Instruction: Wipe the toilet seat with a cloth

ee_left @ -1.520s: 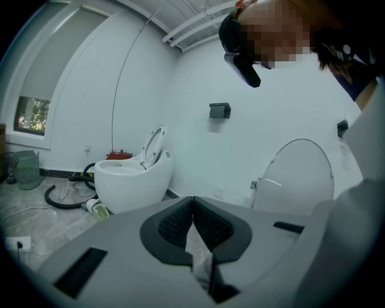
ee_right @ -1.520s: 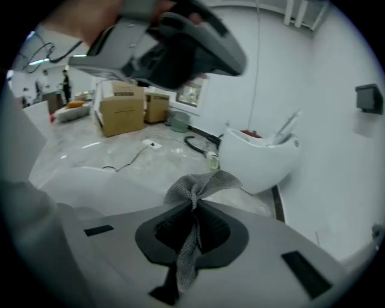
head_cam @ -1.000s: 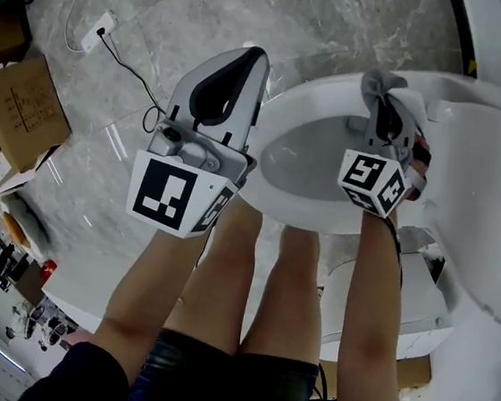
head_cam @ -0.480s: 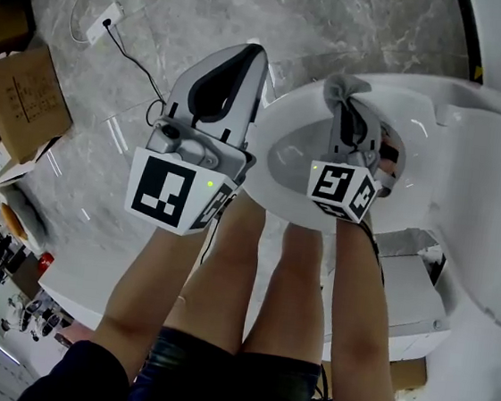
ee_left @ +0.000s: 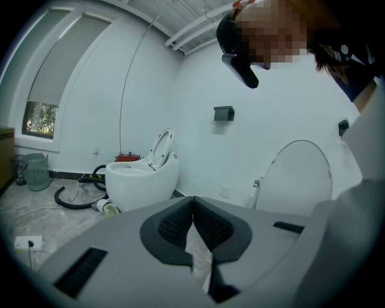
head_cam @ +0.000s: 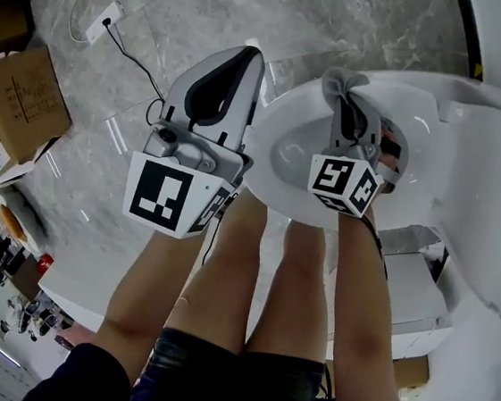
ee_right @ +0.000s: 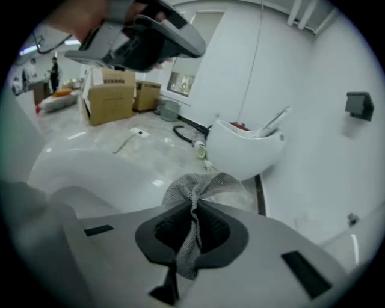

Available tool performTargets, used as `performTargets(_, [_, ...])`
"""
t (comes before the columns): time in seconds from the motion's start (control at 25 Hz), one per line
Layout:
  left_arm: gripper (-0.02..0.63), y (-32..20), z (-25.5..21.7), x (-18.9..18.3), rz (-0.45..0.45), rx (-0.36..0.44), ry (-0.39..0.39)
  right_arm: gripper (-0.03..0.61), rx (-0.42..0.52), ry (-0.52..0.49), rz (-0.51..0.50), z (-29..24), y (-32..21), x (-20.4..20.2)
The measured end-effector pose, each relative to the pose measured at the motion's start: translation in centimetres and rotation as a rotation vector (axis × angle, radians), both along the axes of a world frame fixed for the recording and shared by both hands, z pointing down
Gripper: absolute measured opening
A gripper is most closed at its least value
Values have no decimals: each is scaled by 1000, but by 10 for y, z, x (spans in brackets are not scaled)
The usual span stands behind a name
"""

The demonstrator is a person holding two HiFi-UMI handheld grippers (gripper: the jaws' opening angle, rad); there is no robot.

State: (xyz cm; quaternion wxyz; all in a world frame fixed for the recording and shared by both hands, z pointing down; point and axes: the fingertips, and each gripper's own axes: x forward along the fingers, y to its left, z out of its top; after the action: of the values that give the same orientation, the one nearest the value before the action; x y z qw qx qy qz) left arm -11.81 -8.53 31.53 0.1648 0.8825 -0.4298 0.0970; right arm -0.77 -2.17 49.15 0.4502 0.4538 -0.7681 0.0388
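The right gripper (ee_right: 194, 224) is pinching a grey cloth (ee_right: 204, 185) between its fingers, with only a small tuft fanning out ahead of the fingertips and a thin strand trailing back between them. That tuft is sitting at the far side of the seat (head_cam: 283, 109); whether it is pressing on the seat is unclear.

With so little cloth ahead of the fingers, the hard tips are likely to be scraping the seat instead of wiping it. Friction on the rim may also be tugging the strand out of the pinch.

The left gripper (ee_left: 192, 202) is hanging just beside the seat, fingers pressed together on nothing, and could knock it.

Only the head view is showing the cloth's place over the seat. Only the right gripper view is showing how thinly the fingers are holding the cloth.
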Motion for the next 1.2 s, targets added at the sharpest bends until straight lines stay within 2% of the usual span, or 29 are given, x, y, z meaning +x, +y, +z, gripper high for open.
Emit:
performTargets(0.08, [20, 1, 0, -5, -2, 3, -7, 34, 13, 48, 63, -2, -11, 23])
performTargets(0.16, [20, 2, 0, -10, -11, 5, -5, 32, 17, 61, 40, -3, -13, 18])
performTargets(0.36, [20, 3, 2, -18, -34, 2, -1, 31, 14, 13, -246, -2, 14, -66])
performTargets(0.52, [20, 3, 2, -25, -36, -1, -6, 31, -37, -87, -533, -3, 68, -148])
performTargets(0.6, [20, 3, 1, -29, -36, -1, -8, 32, -53, -132, -667, -4, 92, -173])
performTargets(0.64, [20, 3, 1, -30, -34, -1, -10, 32, -51, -147, -687, -4, 95, -175])
performTargets(0.72, [20, 4, 0, -31, -30, 0, -12, 32, -39, -155, -609, -4, 81, -158])
performTargets(0.92, [20, 4, 1, -35, -33, 0, -7, 32, 18, -68, -125, 0, 12, -35])
performTargets(1.0, [20, 5, 2, -37, -35, -1, -5, 33, 19, -29, 19, 2, 2, 10])
performTargets(1.08, [20, 5, 2, -40, -37, -1, -2, 32, 10, -10, 79, 5, 3, 29])
performTargets(1.2, [20, 5, 0, -43, -41, 1, -1, 32, -31, -23, 6, 12, 23, 2])
